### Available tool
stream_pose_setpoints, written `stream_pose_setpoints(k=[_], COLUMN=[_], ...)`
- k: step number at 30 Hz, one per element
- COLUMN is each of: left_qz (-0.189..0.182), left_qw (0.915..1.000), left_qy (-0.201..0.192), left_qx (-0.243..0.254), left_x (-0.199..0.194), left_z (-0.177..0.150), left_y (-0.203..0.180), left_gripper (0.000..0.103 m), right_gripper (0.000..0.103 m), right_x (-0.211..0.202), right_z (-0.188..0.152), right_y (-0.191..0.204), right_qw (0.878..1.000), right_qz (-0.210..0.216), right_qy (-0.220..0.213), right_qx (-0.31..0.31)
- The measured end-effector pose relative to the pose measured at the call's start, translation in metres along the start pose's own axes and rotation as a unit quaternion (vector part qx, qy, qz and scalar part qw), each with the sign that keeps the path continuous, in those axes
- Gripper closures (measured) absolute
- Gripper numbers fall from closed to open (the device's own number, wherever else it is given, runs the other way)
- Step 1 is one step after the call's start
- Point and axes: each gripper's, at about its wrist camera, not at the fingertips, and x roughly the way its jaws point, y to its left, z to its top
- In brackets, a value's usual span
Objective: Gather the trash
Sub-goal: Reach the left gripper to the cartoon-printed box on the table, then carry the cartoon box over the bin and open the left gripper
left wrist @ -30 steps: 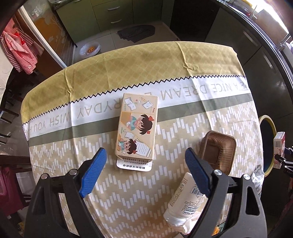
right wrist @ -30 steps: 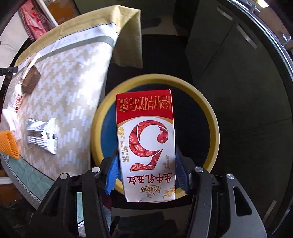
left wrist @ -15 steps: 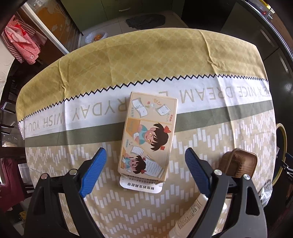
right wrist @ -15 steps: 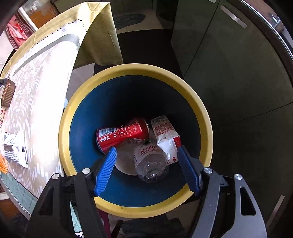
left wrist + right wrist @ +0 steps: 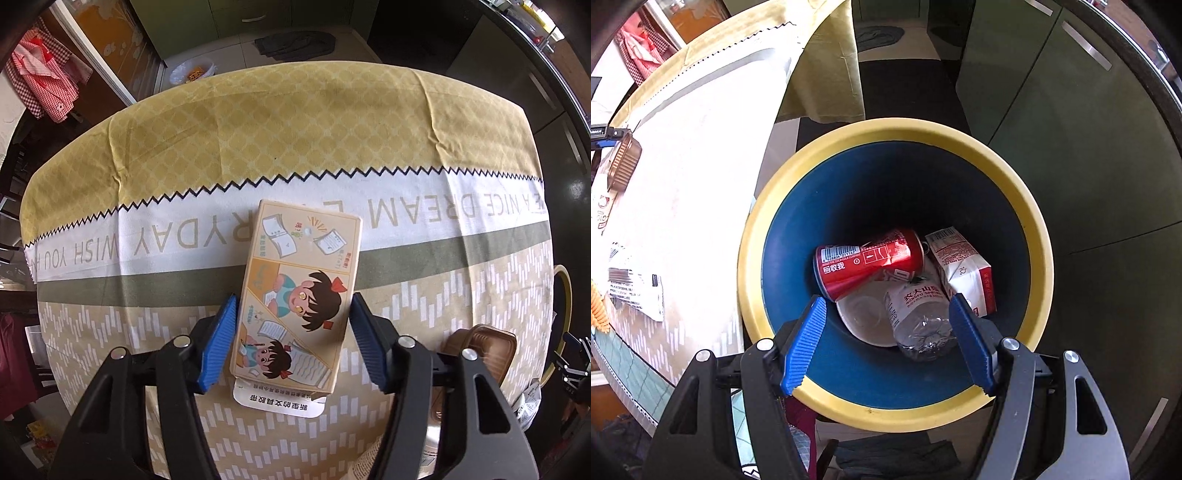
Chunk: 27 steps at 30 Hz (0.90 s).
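Milk carton (image 5: 964,271) now inside bin (image 5: 1039,258)

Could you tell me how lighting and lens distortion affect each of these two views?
Left wrist view: even daylight, the cartoon box sharp, fisheye bowing the tablecloth edges. Right wrist view: tablecloth washed out by glare at left, bin interior shadowed yet the red can stays legible.

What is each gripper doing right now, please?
Left gripper: closing around the cartoon box, not clearly gripping yet.
Right gripper: open, empty, above the bin.
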Motion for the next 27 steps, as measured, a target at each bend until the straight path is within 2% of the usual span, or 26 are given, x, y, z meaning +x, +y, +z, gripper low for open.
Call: stream_pose_setpoints(k=[9,15,18,21,27], left_qz=[-0.014,-0.03,-0.044,-0.07,-0.109], left_qw=[0.9986,0.9938,0.9865,0.9744,0.9455], left_qy=[-0.046,-0.073,-0.082,-0.082,-0.051], left_qx=[0.021,0.078,0.135,0.197,0.303], left_x=[-0.056,-0.107,-0.127,-0.139,-0.119], left_z=[-0.019,-0.052,-0.077,-0.099,-0.134], left_y=[-0.004,-0.043,-0.092,-0.154,-0.288], left_gripper=[0.045,0.045,0.045,0.045,0.045], right_gripper=[0.034,0.034,0.034,0.034,0.034], right_x=[-0.021,-0.037,-0.05,-0.065,-0.087], right_z=[-0.019,-0.03,-0.041,-0.055,-0.088], right_y=[0.004,0.0,-0.006,-0.015,-0.043], right_qw=[1.0,0.999,0.998,0.996,0.994], right_qz=[0.009,0.023,0.03,0.03,0.026], right_qy=[-0.021,-0.042,-0.057,-0.074,-0.09], right_qx=[0.003,0.013,0.025,0.035,0.058])
